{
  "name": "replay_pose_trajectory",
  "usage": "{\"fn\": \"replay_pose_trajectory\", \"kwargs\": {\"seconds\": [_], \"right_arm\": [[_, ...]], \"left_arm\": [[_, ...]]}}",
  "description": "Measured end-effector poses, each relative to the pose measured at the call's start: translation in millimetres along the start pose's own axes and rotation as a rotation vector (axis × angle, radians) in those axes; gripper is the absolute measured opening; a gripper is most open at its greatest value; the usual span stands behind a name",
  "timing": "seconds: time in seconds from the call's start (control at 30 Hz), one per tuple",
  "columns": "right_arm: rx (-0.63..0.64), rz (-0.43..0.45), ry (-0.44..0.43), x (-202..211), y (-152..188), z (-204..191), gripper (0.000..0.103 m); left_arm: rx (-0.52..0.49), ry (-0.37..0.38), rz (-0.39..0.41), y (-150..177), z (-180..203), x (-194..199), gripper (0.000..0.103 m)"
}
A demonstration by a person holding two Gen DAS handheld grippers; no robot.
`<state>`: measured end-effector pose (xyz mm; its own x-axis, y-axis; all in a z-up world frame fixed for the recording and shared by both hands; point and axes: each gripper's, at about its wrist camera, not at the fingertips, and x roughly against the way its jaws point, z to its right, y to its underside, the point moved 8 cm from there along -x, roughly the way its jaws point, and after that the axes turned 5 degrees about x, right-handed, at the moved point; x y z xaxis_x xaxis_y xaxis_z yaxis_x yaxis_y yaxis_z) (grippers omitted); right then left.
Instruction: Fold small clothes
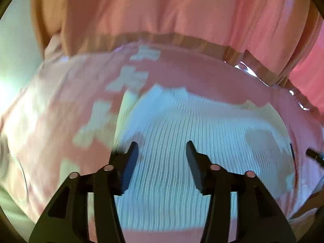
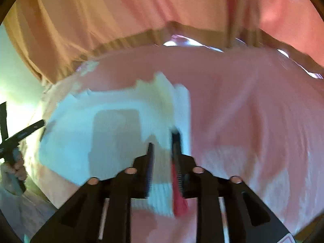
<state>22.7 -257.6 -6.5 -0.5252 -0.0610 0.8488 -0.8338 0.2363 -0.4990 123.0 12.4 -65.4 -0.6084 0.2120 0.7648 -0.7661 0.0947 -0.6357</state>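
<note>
right wrist | right gripper [image 2: 162,143] pinching white ribbed garment [image 2: 85,121] edge | left gripper [image 1: 162,147] agape, empty, over garment | mid-fold | next: carry edge across, flatten

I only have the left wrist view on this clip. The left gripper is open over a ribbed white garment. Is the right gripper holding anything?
Observer: Yes. The right gripper is shut on an edge of the white garment.
Operator: Which edge of it?
Observer: The garment's right side as the right wrist view shows it, where a fold stands up.
Operator: Anything else near the right gripper?
Observer: Pink cloth covers the surface to its right.
</note>
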Motion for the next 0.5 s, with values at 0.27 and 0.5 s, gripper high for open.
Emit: {"fn": "replay_pose_trajectory", "kwargs": {"seconds": [0.27,0.5], "right_arm": [[0.038,-0.06,0.031,-92,-53,2,0.05],[0.019,-0.023,0.047,-95,-75,4,0.007]], "left_arm": [[-0.015,-0.081,-0.114,-29,0,-92,0.053],[0.025,-0.066,-0.106,-41,-14,-102,0.003]]}}
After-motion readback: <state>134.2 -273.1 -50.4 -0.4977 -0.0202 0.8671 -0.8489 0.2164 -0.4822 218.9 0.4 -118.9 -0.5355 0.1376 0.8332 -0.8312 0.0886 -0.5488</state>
